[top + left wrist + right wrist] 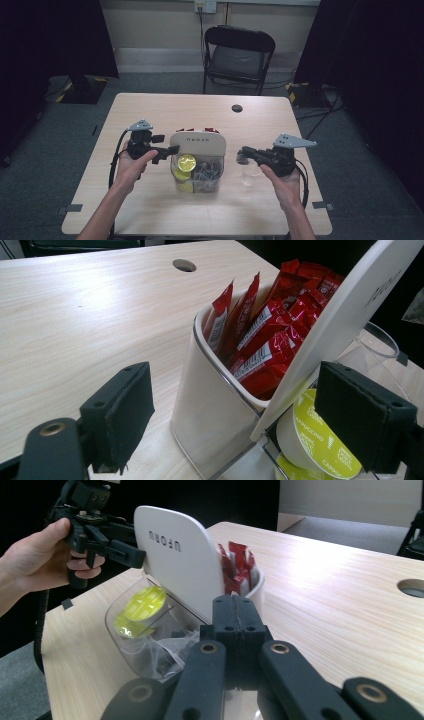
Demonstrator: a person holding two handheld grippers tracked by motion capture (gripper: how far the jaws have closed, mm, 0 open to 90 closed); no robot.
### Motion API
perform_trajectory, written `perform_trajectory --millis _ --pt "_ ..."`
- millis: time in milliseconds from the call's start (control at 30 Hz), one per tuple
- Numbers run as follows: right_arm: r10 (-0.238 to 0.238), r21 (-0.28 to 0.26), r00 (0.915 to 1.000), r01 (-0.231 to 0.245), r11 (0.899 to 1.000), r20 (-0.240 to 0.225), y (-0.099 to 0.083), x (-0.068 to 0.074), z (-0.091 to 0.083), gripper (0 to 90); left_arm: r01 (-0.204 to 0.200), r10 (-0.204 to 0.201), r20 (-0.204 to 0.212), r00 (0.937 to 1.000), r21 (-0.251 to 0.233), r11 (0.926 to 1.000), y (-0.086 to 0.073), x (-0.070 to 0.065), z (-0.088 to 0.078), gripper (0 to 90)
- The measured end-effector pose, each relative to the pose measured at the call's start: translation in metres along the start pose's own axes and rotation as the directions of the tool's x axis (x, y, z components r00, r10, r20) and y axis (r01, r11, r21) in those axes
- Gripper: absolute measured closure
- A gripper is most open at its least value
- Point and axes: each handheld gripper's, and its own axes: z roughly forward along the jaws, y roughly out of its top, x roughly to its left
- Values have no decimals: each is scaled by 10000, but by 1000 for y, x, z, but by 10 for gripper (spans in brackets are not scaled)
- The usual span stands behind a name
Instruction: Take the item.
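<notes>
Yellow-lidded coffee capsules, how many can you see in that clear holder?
3. One capsule lies uppermost under the white lid, a second just below it, a third lowest at the front of the clear holder. More may be hidden behind.

1. The table (150,200) is light wood with thin lines.
2. The lid (182,562) is white with grey letters.
3. The packets (265,345) are red.
4. The pods (320,440) are yellow-green on top.

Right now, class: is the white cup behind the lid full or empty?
Full. The white cup is packed with upright red sachets that stick out above its rim, seen in the left gripper view beside the tilted white lid.
</notes>
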Motion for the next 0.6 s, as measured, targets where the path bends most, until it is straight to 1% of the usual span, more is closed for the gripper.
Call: perform_trajectory --millis 233,267,433,533,600 --pt "229 38 9993 -230 9997 298 -8 -8 -5 900 -18 18 -25 10000 -3 10000 0 -1 0 156" --pt "198 61 9993 -200 9998 326 -9 -9 -6 900 -88 88 -1 10000 25 10000 0 -1 0 158" --pt "96 125 9984 -103 9999 551 -12 -13 -10 900 16 -15 60 10000 -67 10000 0 -2 0 165" --pt "159 229 9977 -174 9996 654 -16 -16 -11 900 -41 41 50 10000 -1 10000 0 -1 0 161" --pt "194 294 9972 -216 9993 723 -18 -18 -11 900 23 -23 58 10000 3 10000 0 -1 0 157"
